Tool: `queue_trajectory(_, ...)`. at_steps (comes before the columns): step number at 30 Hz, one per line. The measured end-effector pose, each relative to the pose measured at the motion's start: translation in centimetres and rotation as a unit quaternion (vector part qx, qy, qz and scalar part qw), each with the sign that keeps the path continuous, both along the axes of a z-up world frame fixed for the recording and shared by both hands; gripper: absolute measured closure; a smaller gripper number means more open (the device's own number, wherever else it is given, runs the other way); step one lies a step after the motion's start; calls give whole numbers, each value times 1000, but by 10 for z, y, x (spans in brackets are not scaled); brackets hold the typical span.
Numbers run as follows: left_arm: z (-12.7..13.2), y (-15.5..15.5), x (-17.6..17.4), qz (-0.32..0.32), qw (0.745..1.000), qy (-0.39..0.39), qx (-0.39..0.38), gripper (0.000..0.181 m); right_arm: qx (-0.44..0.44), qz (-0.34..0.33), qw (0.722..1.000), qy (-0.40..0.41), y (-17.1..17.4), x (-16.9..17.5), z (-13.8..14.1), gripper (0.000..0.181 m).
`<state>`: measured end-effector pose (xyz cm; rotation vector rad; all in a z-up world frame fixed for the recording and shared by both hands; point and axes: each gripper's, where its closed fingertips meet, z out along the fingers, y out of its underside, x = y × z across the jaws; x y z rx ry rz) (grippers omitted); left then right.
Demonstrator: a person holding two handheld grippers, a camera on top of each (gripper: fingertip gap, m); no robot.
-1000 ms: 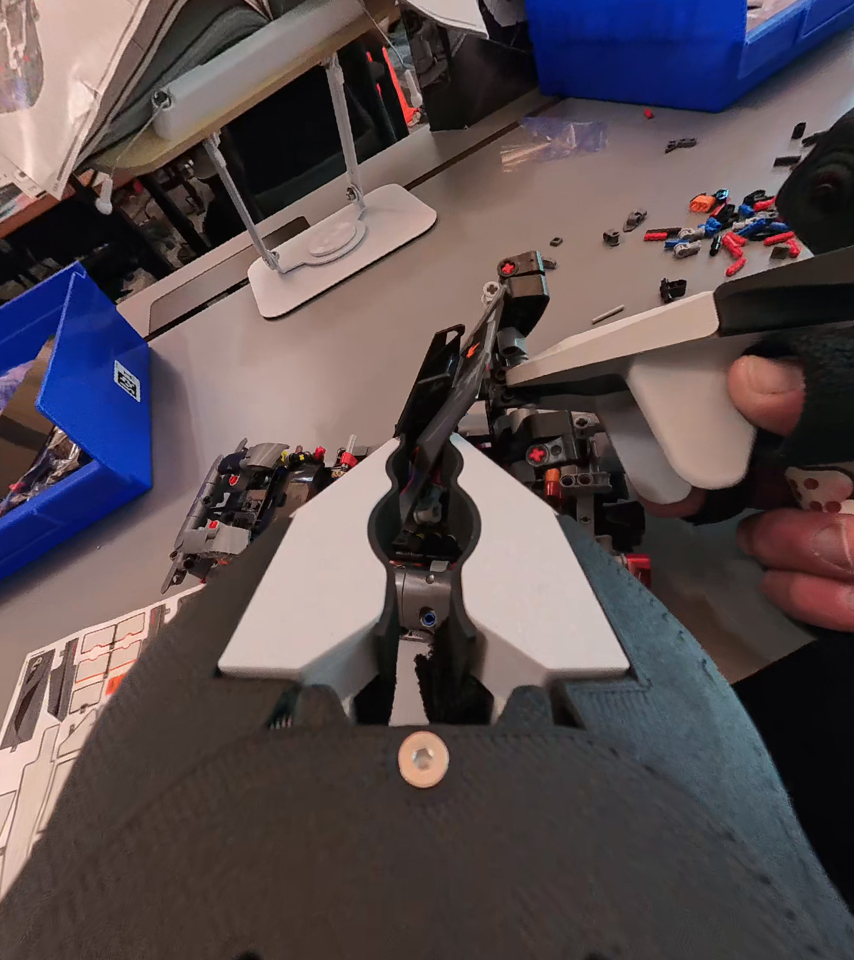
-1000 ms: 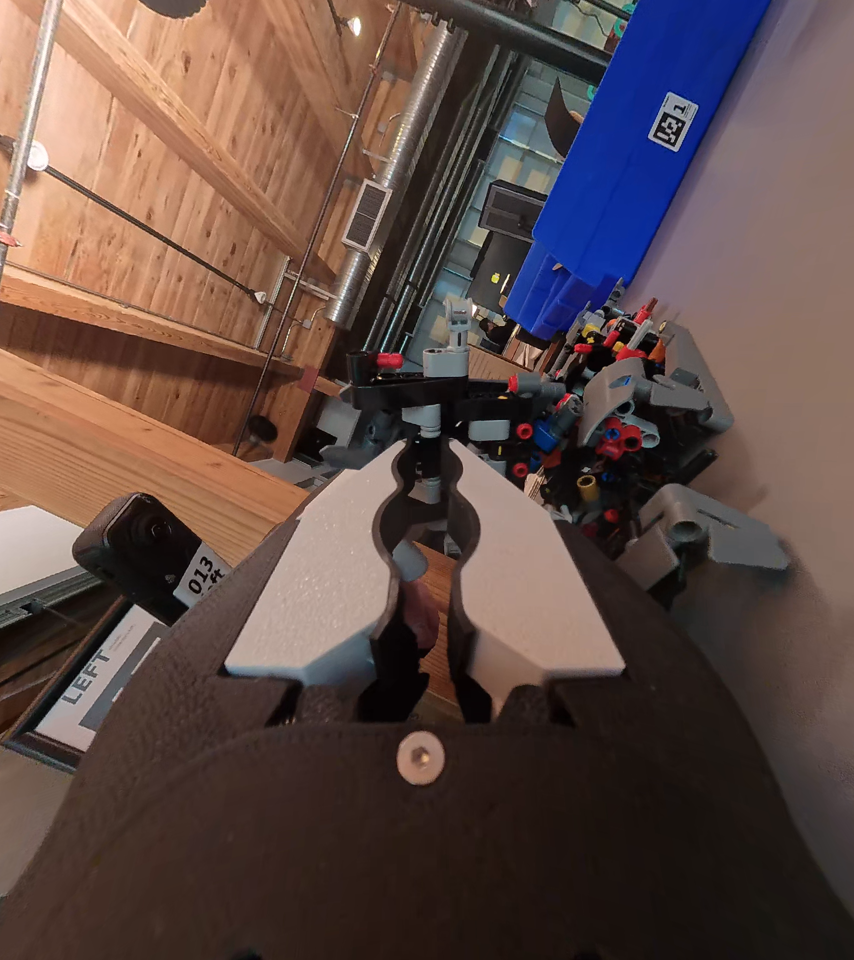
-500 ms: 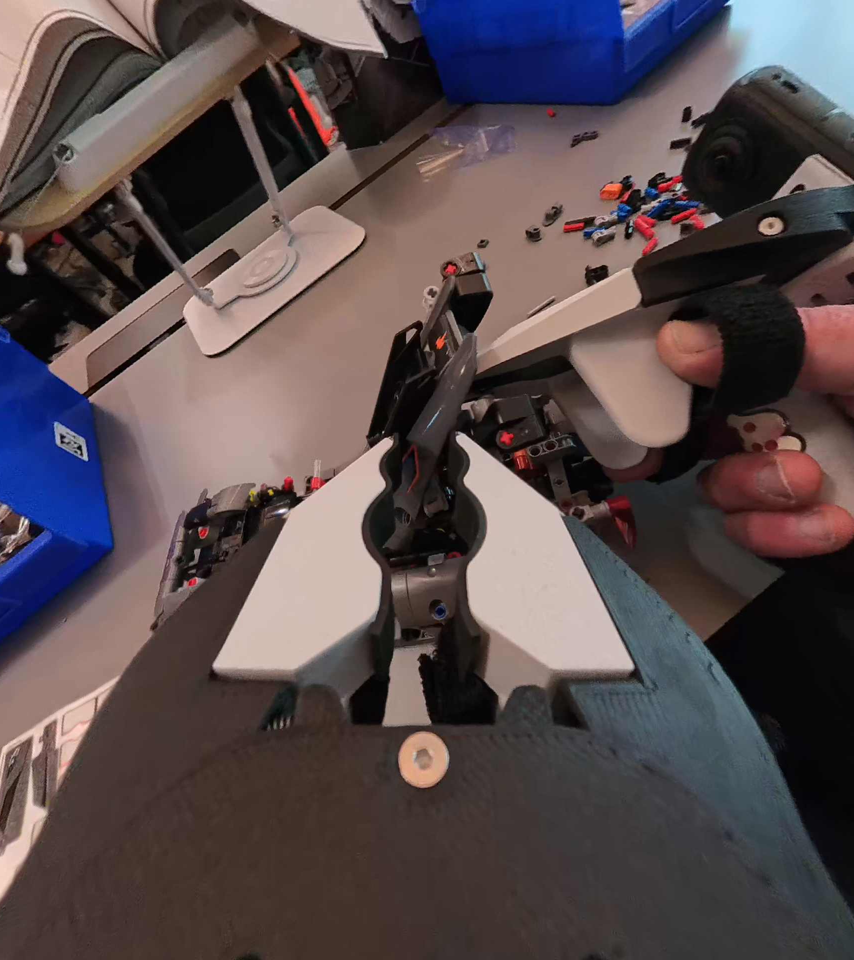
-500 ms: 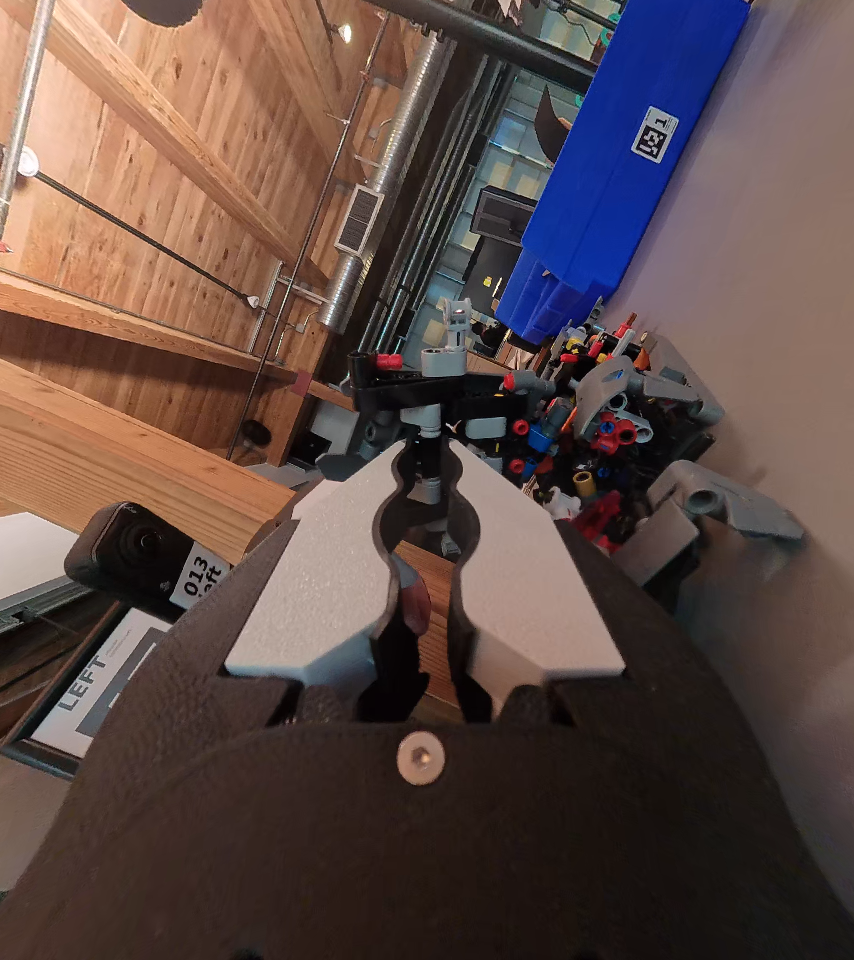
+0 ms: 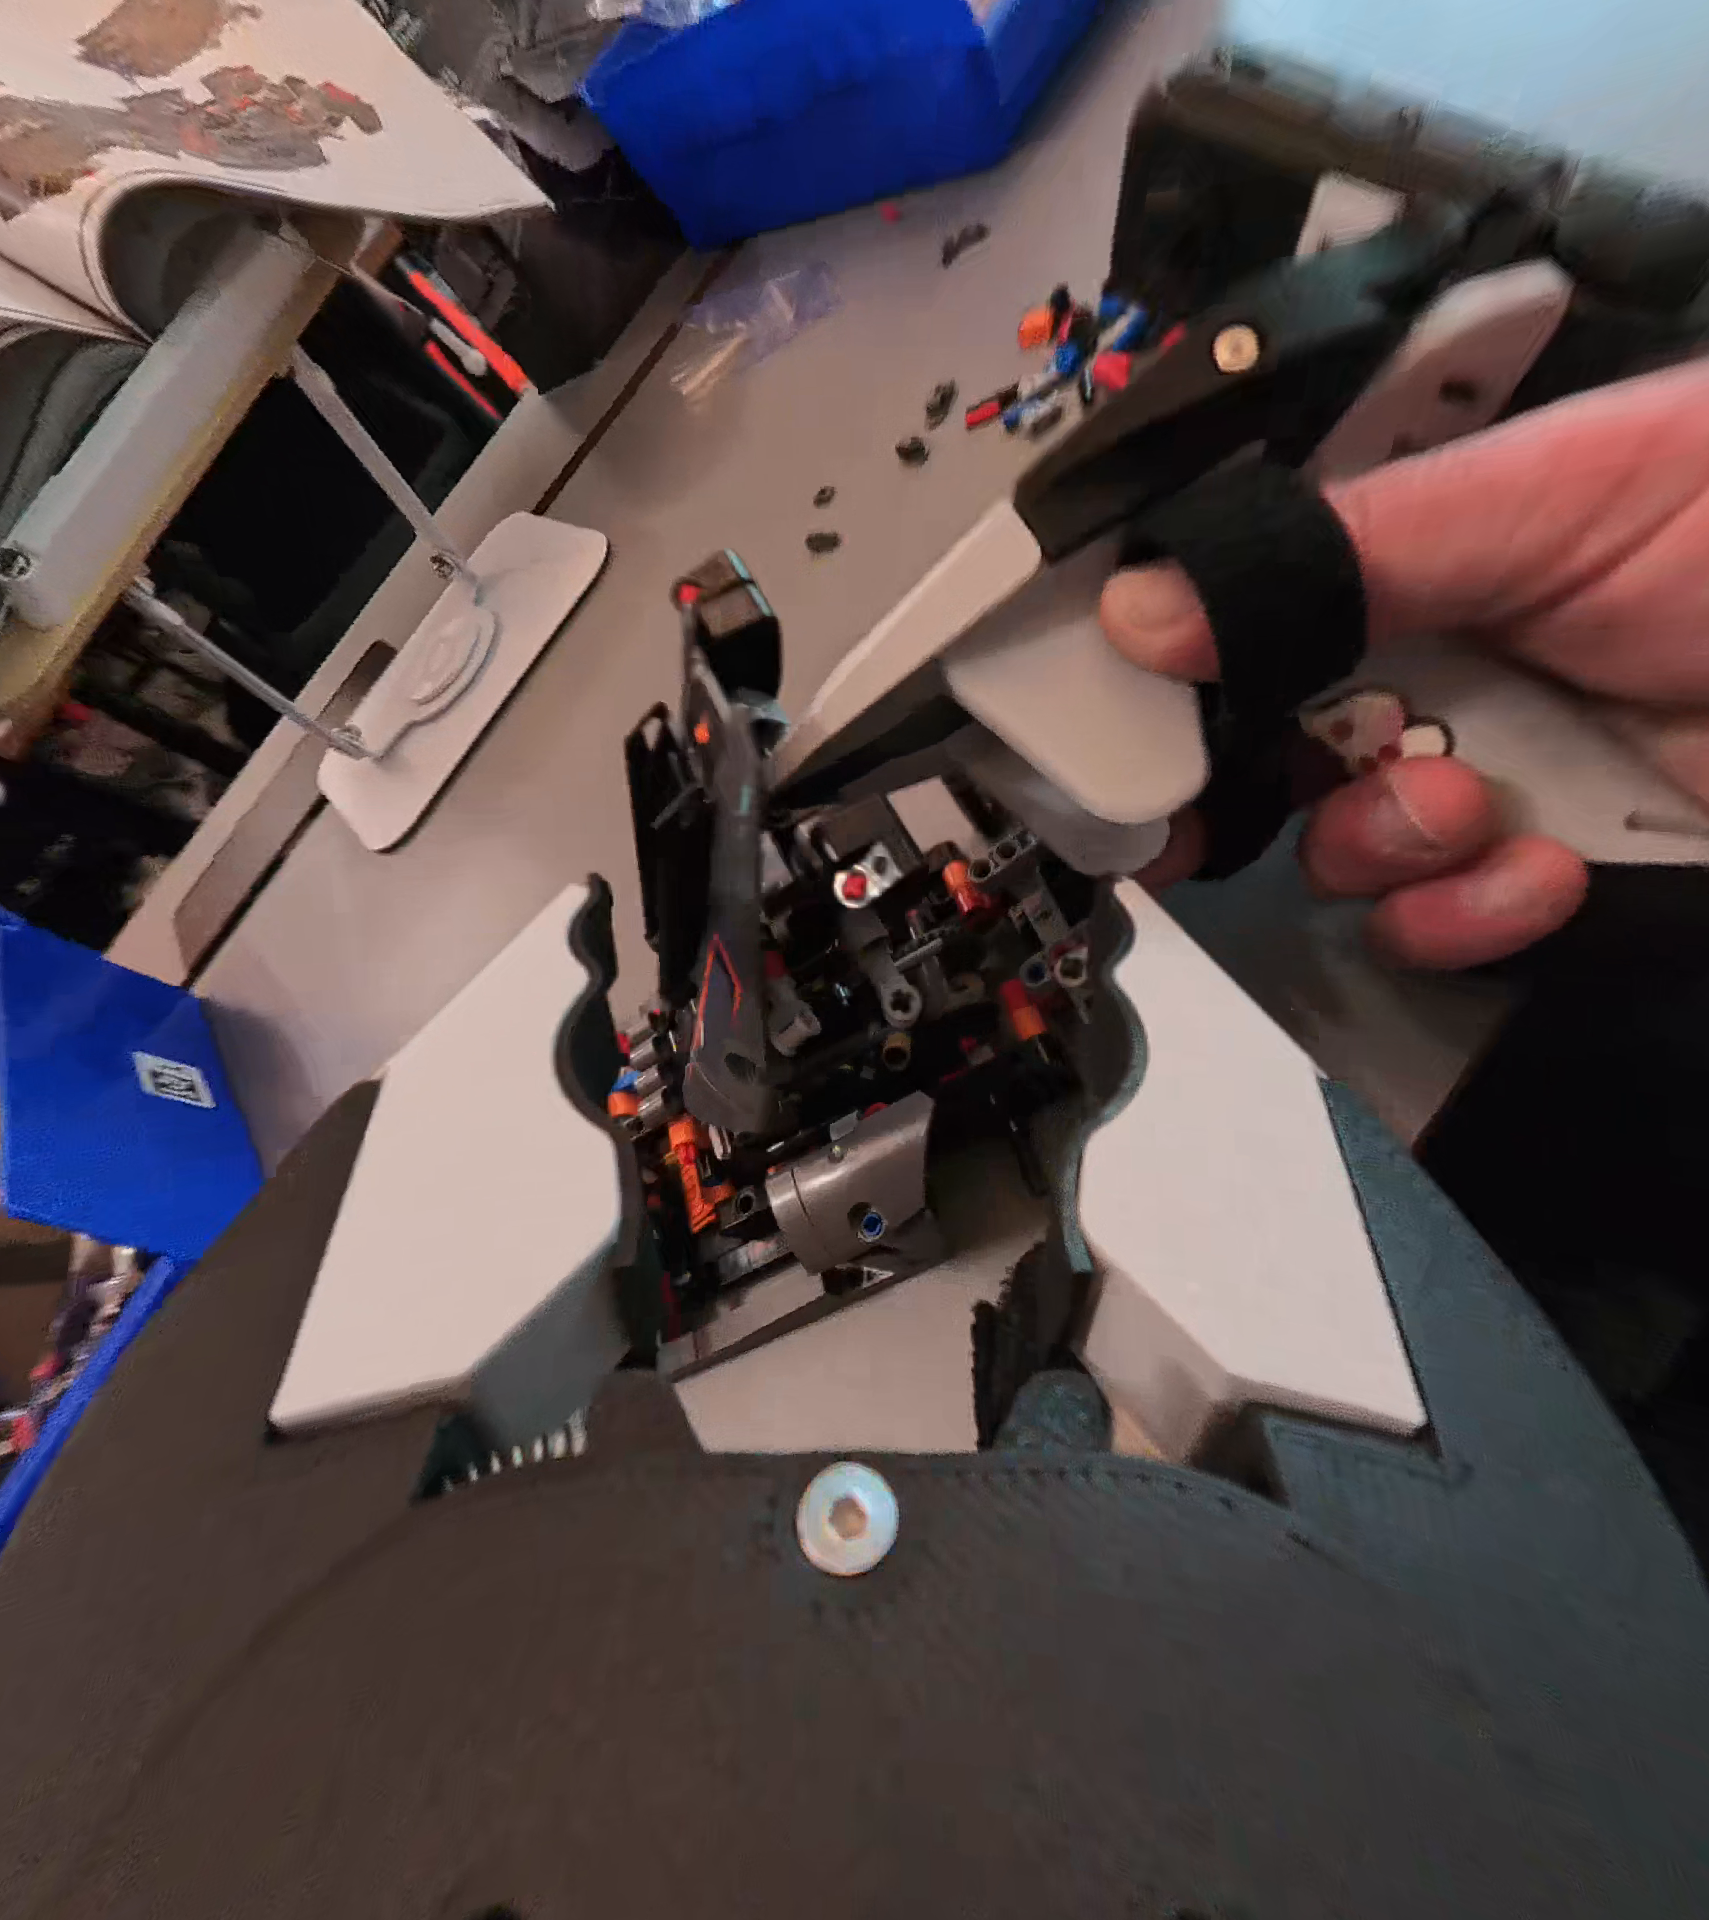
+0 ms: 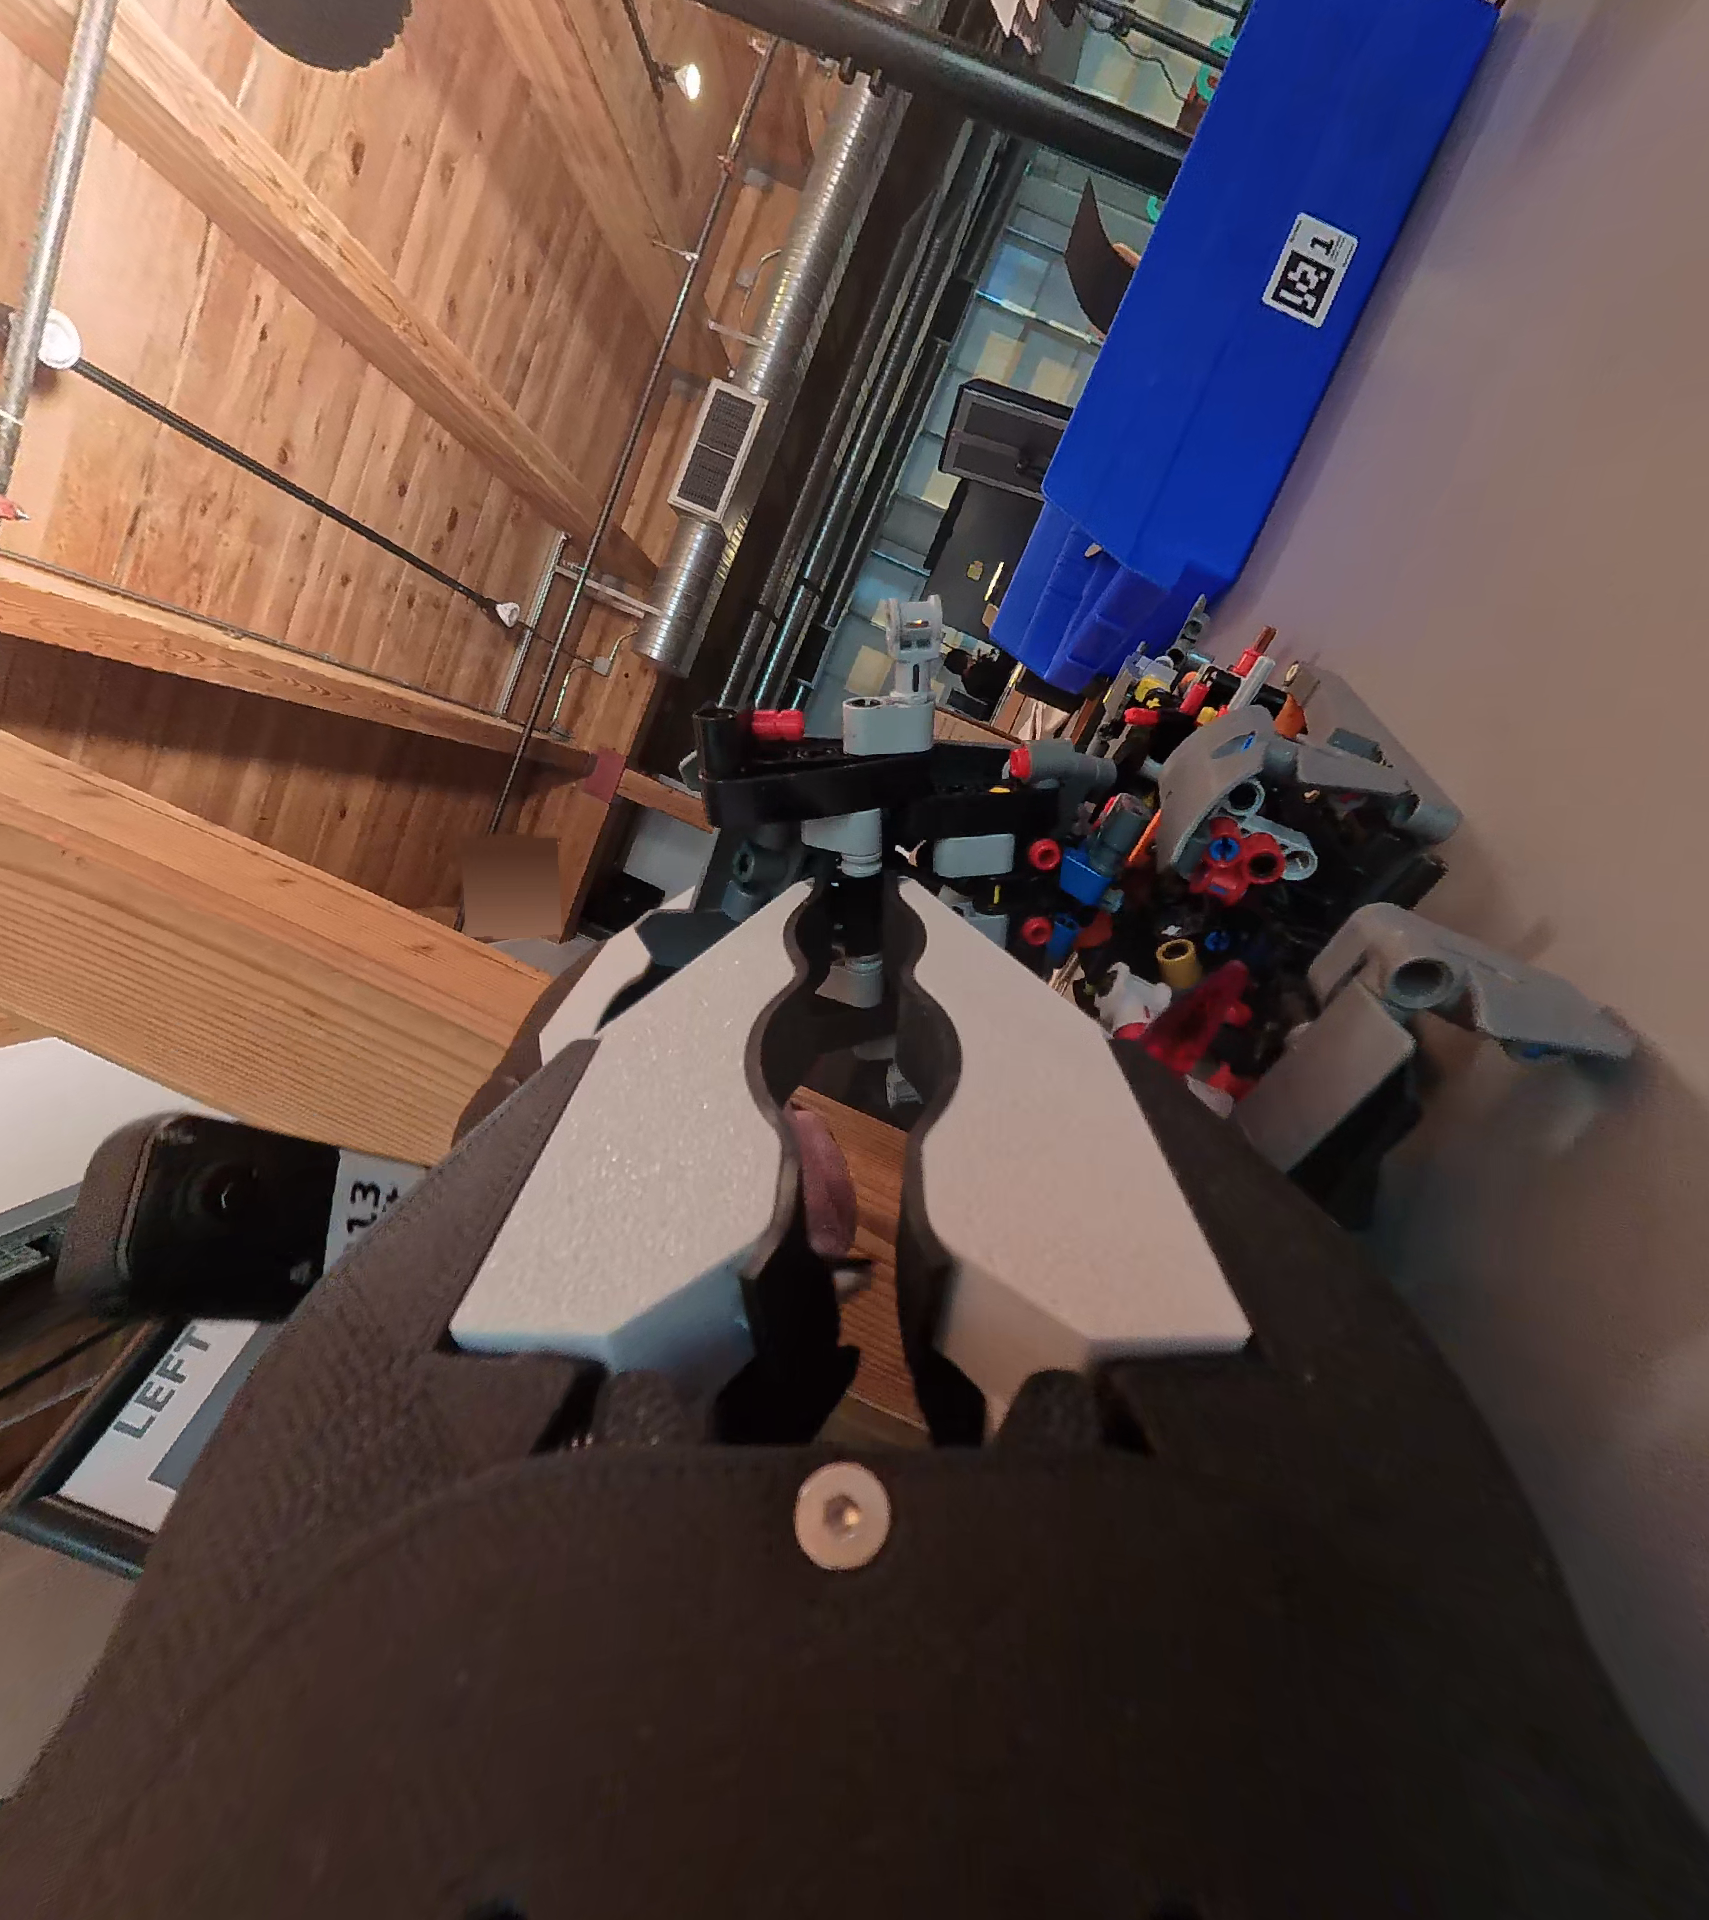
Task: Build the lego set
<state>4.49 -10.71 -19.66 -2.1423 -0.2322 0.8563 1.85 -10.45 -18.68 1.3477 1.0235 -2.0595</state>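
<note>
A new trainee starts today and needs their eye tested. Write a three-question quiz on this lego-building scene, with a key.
1. True or false: the left gripper is shut on the lego model.
2. The bin with the square tag, beside the left gripper, is: A red, B blue, C green.
3. Which gripper is shut on part of the lego model?

Key: 1 false, its fingers stand wide apart either side of the model. 2 B. 3 the right gripper, pinching a thin black and grey shaft.

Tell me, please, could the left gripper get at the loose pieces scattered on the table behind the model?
Probably not directly: the left gripper is open around the lego model, and the right gripper lies toward the loose pieces.
</note>
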Motion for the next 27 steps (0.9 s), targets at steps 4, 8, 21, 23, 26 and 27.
queue_trajectory(4, -15, -1, -9, 37, 998, 38, -39, 95, -5, 3, 1000, -1, -1, 0, 0, 176)
queue_trajectory(8, -12, -6, -22, 74, 992, 92, -53, 117, -10, 8, 1000, -3, -3, 0, 1, 175)
queue_trajectory(21, 7, -10, -31, 115, 969, 201, -85, 130, -36, 19, 999, -8, 0, 2, 6, 175)
queue_trajectory(23, 7, -9, -29, 115, 970, 197, -81, 126, -40, 24, 999, -7, 2, 5, 8, 175)
queue_trajectory(26, 7, -8, -25, 118, 971, 196, -74, 119, -49, 31, 998, -5, 7, 11, 11, 175)
queue_trajectory(27, 7, -8, -24, 118, 971, 194, -70, 119, -54, 35, 998, -6, 8, 14, 12, 176)
